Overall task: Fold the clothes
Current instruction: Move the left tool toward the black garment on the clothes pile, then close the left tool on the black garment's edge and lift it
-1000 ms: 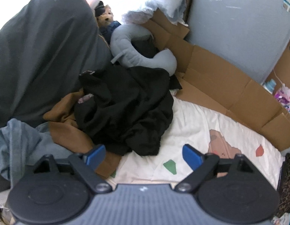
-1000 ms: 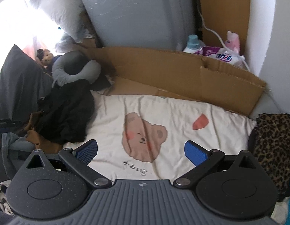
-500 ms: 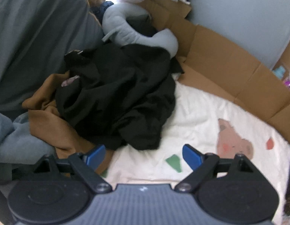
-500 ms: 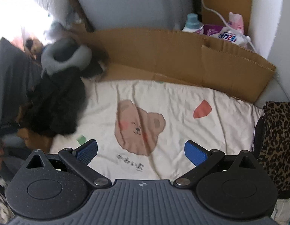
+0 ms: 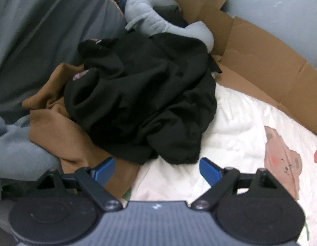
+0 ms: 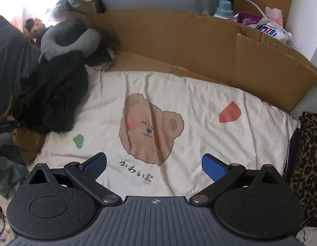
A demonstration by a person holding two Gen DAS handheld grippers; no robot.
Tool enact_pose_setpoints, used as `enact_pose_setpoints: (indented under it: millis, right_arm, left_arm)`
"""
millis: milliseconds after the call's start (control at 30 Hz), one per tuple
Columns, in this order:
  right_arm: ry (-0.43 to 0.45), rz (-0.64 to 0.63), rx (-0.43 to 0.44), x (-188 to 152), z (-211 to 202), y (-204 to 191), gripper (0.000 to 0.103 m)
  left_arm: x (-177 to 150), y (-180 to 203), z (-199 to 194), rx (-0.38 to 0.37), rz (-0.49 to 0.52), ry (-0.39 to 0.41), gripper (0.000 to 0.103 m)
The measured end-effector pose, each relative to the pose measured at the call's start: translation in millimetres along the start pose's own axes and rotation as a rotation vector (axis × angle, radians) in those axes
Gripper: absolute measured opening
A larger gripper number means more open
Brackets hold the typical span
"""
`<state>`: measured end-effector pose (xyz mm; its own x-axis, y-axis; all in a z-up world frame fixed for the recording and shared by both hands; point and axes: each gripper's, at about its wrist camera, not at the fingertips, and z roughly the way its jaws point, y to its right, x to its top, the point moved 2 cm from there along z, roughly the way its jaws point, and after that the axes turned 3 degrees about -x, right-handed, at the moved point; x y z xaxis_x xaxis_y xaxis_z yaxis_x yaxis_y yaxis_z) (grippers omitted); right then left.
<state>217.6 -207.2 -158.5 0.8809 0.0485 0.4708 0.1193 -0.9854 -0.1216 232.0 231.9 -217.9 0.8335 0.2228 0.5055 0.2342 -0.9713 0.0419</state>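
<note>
While both sets of jaws are standing wide and empty, the left gripper (image 5: 156, 167) is risking pinching the brown garment (image 5: 62, 135) beneath the black garment (image 5: 142, 102).

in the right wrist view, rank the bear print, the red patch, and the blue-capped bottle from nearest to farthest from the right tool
From the right tool:
1. Bear print, on the sheet just ahead of the open jaws.
2. Red patch, farther out, to the right.
3. Blue-capped bottle, behind the cardboard wall, at the back right.
</note>
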Motion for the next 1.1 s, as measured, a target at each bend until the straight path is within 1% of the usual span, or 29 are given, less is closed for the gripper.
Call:
enact_pose_setpoints:
  millis: [100, 200, 333, 467, 733, 833, 900, 967, 1100]
  right_arm:
    - [-0.012, -0.032, -0.009, 0, 7, -5, 0.102]
    - [0.006, -0.040, -0.013, 0, 15, -8, 0.102]
    - [0.039, -0.043, -0.017, 0, 27, -13, 0.102]
    - [0.055, -0.053, -0.004, -8, 44, -20, 0.102]
    - [0.065, -0.018, 0.043, -19, 74, -15, 0.102]
    - [0.086, -0.045, 0.035, -28, 84, -17, 0.102]
    - [0.096, -0.064, 0.034, -34, 91, -18, 0.101]
    - [0.105, -0.056, 0.049, -37, 97, -17, 0.101]
    - [0.118, -0.015, 0.078, -41, 108, -13, 0.101]
  left_arm:
    - [-10, 0, 10, -0.003, 0.008, -0.010, 0.089]
    - [-21, 1, 21, -0.008, 0.007, -0.037, 0.085]
    - [-28, 9, 27, 0.001, 0.060, -0.037, 0.084]
    - [-29, 10, 29, -0.002, 0.065, -0.033, 0.084]
    - [-28, 10, 42, 0.016, 0.062, -0.025, 0.084]
    - [-26, 10, 43, -0.011, 0.045, 0.004, 0.084]
    - [-25, 10, 44, 0.001, 0.046, 0.017, 0.084]
    - [-23, 11, 46, 0.003, 0.041, 0.028, 0.084]
    - [-18, 9, 49, -0.010, 0.017, 0.083, 0.084]
